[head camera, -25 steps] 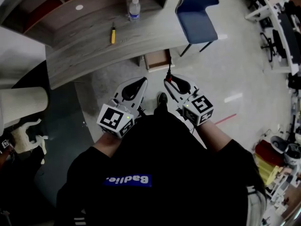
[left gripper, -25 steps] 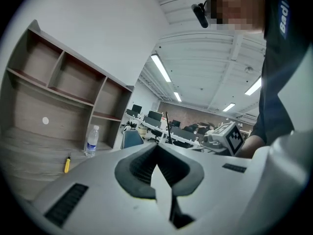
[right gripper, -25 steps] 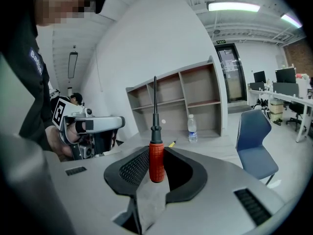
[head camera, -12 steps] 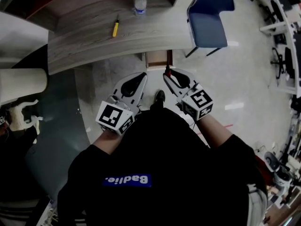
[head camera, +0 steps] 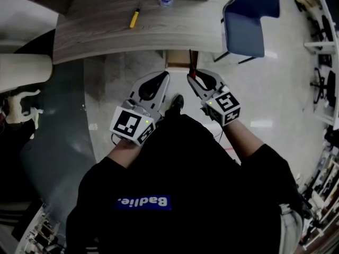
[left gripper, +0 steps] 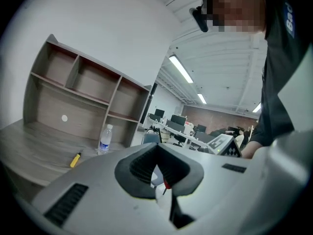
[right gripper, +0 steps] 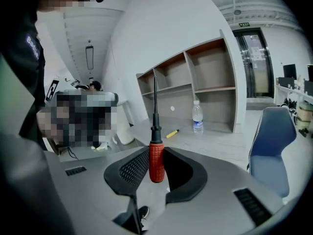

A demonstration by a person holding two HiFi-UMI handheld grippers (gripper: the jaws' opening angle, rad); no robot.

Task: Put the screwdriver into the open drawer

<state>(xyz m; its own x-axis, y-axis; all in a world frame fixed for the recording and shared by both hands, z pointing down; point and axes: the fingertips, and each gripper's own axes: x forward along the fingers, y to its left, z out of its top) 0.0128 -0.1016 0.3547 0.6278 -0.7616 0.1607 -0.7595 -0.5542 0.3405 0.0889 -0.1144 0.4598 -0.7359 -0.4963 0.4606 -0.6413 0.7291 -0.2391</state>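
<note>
Jaws: right gripper (right gripper: 156,163) clamps the screwdriver (right gripper: 155,131), left gripper (left gripper: 157,148) closed empty.
Upright shaft could snag the worktop (head camera: 106,36) edge above the open drawer (head camera: 170,60).

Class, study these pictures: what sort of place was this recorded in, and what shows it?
Probably an open-plan office or workshop: a wooden desk with a shelf unit, a blue chair, and rows of monitors behind.
</note>
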